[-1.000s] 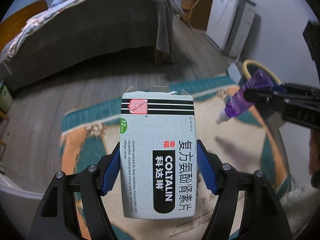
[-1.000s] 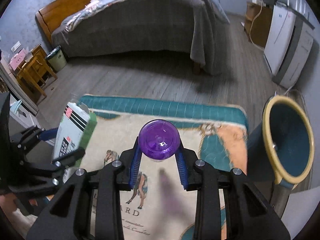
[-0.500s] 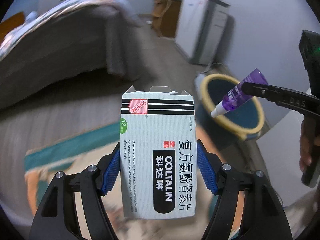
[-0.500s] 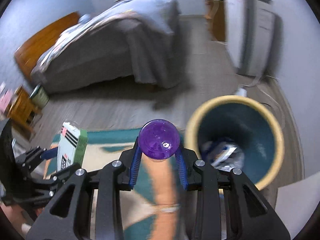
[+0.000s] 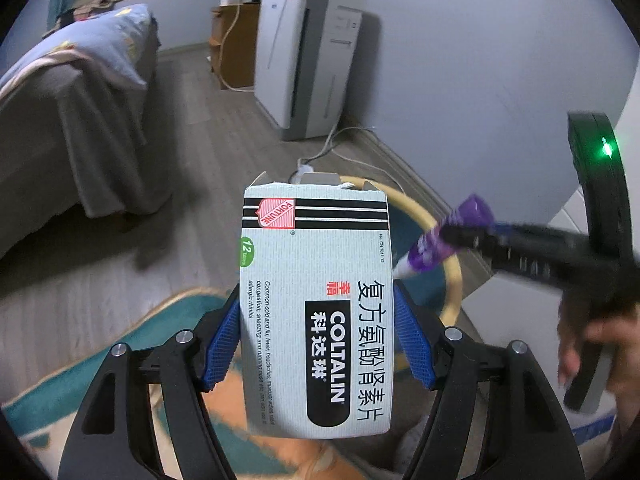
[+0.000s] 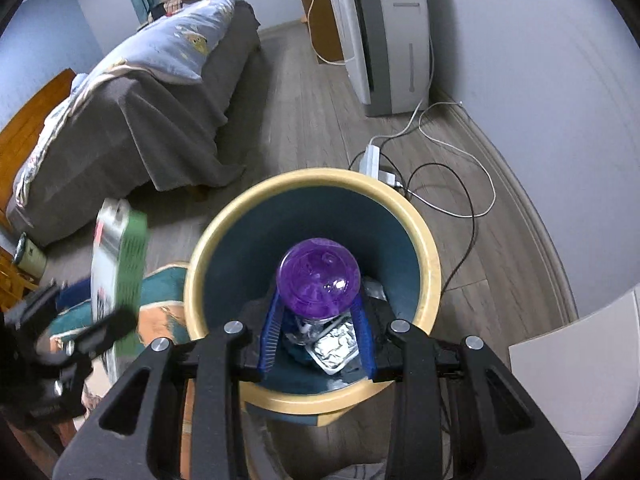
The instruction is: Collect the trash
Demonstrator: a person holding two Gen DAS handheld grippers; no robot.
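Note:
My left gripper is shut on a grey medicine box printed COLTALIN, its blue pads pressed on both long sides. Behind the box shows the yellow rim of the trash bin. My right gripper is shut on a purple bottle, held directly over the mouth of the teal, yellow-rimmed bin. Crumpled foil trash lies in the bin's bottom. In the left wrist view the purple bottle hangs tip-down over the bin. In the right wrist view the box is left of the bin.
A grey-covered bed fills the left. A white appliance stands by the wall, with a power strip and cables on the wood floor behind the bin. A patterned rug lies below. A white panel is at right.
Both grippers swung right from over the rug to the bin. The purple bottle now sits over the bin's mouth, and the box has come up beside the rim. Both grips are unchanged.

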